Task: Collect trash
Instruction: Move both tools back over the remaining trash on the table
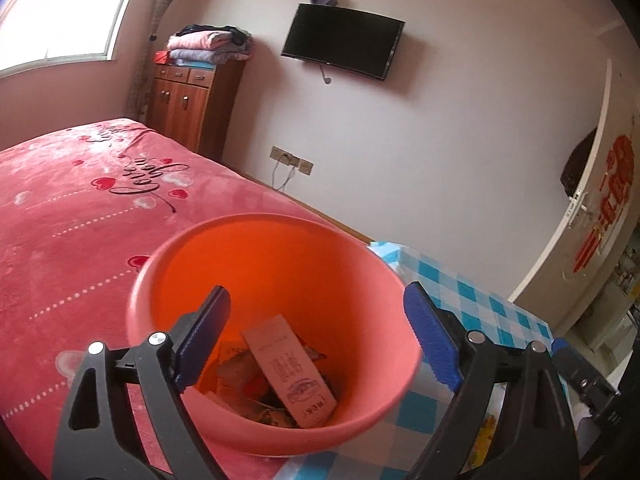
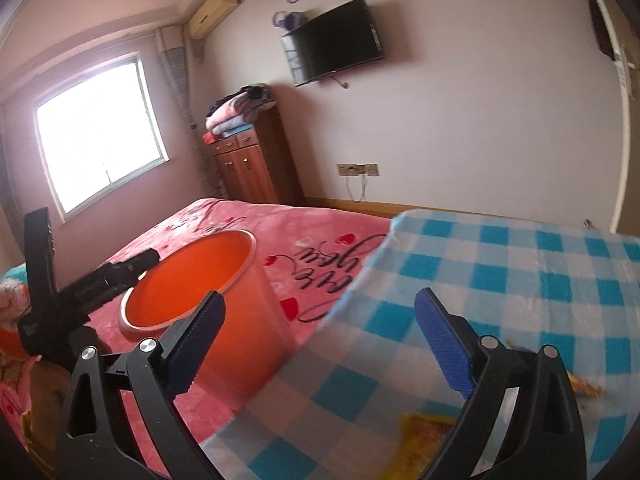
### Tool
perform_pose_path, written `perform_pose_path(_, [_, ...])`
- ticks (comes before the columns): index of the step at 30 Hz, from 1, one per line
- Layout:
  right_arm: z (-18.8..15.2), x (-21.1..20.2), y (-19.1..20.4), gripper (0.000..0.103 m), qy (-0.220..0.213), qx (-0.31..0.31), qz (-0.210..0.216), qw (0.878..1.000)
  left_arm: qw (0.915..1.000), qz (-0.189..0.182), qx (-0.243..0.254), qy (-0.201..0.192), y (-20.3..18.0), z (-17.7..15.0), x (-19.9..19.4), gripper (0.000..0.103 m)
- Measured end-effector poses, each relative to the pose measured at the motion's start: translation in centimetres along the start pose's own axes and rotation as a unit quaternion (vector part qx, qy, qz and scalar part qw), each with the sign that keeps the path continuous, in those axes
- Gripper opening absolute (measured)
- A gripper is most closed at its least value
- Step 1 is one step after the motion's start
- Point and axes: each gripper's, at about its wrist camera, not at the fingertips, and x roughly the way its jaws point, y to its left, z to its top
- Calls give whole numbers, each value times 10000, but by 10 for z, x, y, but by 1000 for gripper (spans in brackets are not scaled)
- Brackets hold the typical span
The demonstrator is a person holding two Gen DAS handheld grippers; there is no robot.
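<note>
An orange trash bucket (image 1: 276,264) stands on the pink bedspread beside the checked table. It holds a long paper wrapper (image 1: 292,372) and several crumpled scraps. My left gripper (image 1: 316,336) is open and empty, its fingers straddling the bucket's near rim. In the right wrist view the bucket (image 2: 240,320) is at the left, with the left gripper's black body beside it. My right gripper (image 2: 320,340) is open and empty above the table's edge. A yellow wrapper (image 2: 424,436) lies on the table just below it, and another orange-yellow scrap (image 2: 586,388) lies to the right.
The blue-and-white checked tablecloth (image 2: 500,264) covers the table at the right. The pink bed (image 1: 80,220) fills the left. A wooden cabinet (image 1: 188,108) with folded blankets, a wall TV (image 1: 340,40) and a white door (image 1: 592,216) stand farther back.
</note>
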Motion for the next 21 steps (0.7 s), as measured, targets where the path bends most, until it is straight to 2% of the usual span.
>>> perform_pose_path(21, [-48,-32,-59,94,15,216,-681,9974,9960,-513,666,298,-83,-33,-4,89])
